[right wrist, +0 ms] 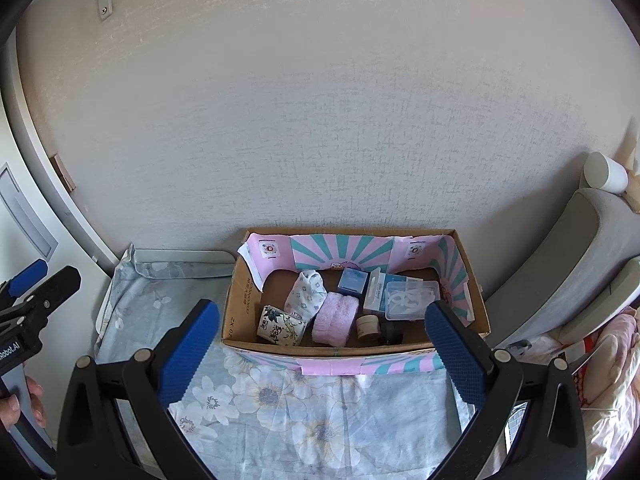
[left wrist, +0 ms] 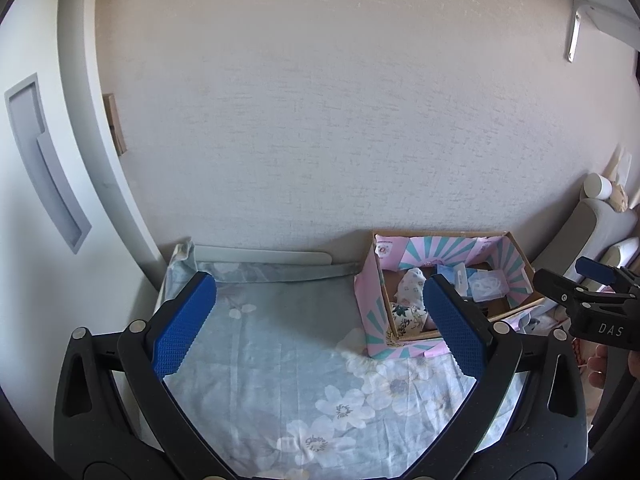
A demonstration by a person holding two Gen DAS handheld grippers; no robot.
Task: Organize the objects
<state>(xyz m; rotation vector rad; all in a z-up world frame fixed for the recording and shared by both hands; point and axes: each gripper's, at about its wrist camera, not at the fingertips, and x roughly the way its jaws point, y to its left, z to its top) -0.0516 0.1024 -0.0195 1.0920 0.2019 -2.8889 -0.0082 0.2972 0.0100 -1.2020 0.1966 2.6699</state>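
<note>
An open cardboard box point(right wrist: 236, 300) with pink and teal lining stands on a flowered cloth against the wall; it also shows in the left wrist view point(left wrist: 370, 300). In it lie a white patterned sock point(right wrist: 306, 294), a pink cloth roll point(right wrist: 334, 318), a floral pouch point(right wrist: 280, 326), a blue carton point(right wrist: 352, 280), a clear plastic case point(right wrist: 410, 300), a small round jar point(right wrist: 368, 326) and a dark object point(right wrist: 392, 332). My right gripper point(right wrist: 320, 344) is open and empty just in front of the box. My left gripper point(left wrist: 320, 328) is open and empty over the cloth, left of the box.
The flowered cloth point(right wrist: 288, 408) covers a small table point(left wrist: 260, 258) with a raised back rim. A grey cushioned seat point(right wrist: 592, 256) and pink fabric point(right wrist: 612, 360) lie to the right. A white cup point(right wrist: 604, 178) stands behind the seat. A white door point(left wrist: 36, 200) is at the left.
</note>
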